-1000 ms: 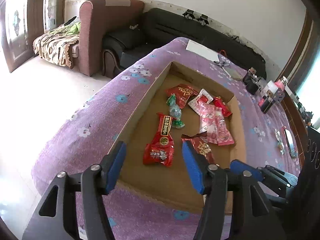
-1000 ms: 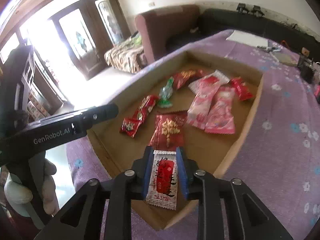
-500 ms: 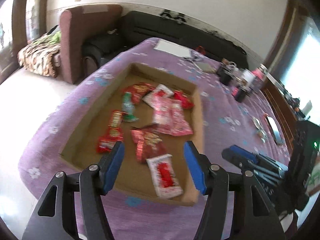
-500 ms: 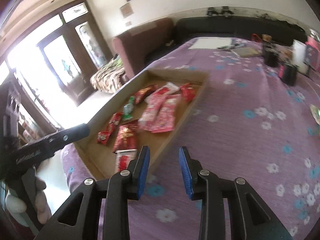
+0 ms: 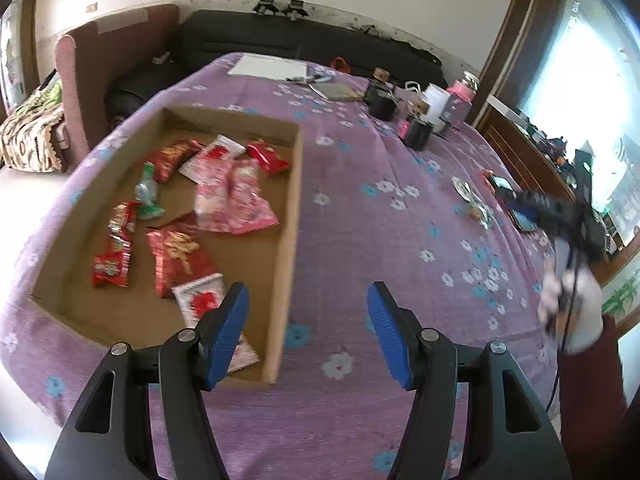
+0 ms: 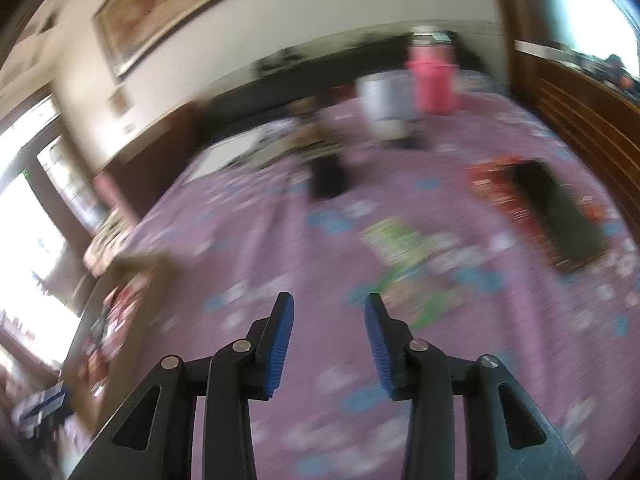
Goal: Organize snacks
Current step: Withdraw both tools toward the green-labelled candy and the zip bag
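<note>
Right wrist view showed the right gripper [image 6: 328, 340] empty, jaws opening, above the purple cloth [image 6: 280, 224]; a blurred green packet [image 6: 404, 246] lay mid-frame, likely light, crinkly and slippery, best pinched at a sealed edge. Left gripper [image 5: 308, 328] stood half open, empty, beside the box [image 5: 290, 240] of snacks [image 5: 232, 196] at left.
</note>
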The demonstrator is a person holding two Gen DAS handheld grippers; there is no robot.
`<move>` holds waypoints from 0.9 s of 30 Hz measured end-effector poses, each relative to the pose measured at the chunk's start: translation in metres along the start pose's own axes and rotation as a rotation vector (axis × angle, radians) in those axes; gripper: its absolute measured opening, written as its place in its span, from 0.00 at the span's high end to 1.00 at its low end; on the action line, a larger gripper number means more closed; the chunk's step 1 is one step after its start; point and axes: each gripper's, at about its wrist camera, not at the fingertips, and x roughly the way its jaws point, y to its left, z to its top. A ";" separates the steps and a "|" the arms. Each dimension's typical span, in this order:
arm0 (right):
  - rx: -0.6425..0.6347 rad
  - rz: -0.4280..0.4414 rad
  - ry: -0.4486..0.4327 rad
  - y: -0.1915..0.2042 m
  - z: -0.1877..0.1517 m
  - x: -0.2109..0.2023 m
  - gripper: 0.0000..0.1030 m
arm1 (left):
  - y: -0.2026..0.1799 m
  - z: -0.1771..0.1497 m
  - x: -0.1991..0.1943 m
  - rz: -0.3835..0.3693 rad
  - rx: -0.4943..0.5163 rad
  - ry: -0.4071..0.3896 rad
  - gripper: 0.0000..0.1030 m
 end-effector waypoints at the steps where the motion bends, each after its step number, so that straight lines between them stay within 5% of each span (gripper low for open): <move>1: 0.017 -0.019 0.007 -0.012 0.010 0.008 0.60 | -0.004 -0.001 0.003 -0.003 0.004 0.010 0.41; 7: 0.046 -0.032 0.086 -0.037 0.046 0.068 0.58 | -0.019 -0.005 0.009 0.007 0.043 0.041 0.41; 14: 0.036 -0.015 0.162 -0.028 0.052 0.120 0.63 | -0.021 -0.005 0.013 0.031 0.051 0.062 0.41; 16: 0.035 0.019 0.211 -0.019 0.047 0.121 0.79 | -0.020 -0.005 0.015 0.030 0.046 0.068 0.41; 21: 0.013 0.237 0.360 0.026 0.010 0.109 0.80 | -0.024 -0.005 0.026 -0.001 0.038 0.092 0.41; 24: 0.042 0.448 0.466 0.044 -0.012 0.098 0.77 | -0.029 -0.008 0.026 -0.020 0.057 0.102 0.41; 27: 0.034 0.415 0.323 0.031 -0.002 0.062 0.77 | -0.029 -0.009 0.023 -0.029 0.066 0.097 0.41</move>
